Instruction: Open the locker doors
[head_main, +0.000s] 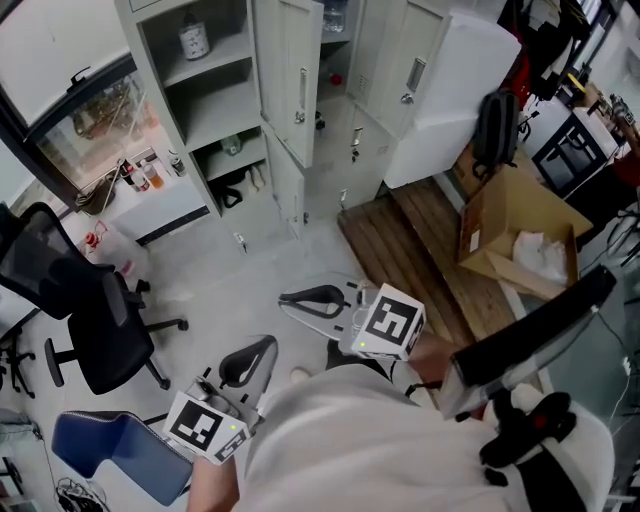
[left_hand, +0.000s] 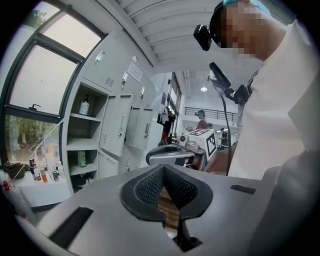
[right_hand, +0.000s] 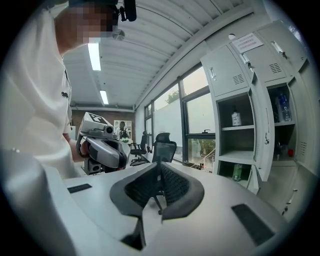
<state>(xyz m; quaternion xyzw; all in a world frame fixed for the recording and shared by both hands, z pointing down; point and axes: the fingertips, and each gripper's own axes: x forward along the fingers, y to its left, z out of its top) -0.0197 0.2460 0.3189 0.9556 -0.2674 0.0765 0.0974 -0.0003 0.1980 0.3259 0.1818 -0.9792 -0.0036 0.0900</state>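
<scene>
Grey metal lockers, flat doors open; mesh-lined left claw and right claw both closed, empty.

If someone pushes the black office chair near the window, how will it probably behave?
The chair would probably roll away easily: its star base stands on casters on a smooth floor. Pushed high on the tall backrest, it might tilt a little before it rolls.
</scene>
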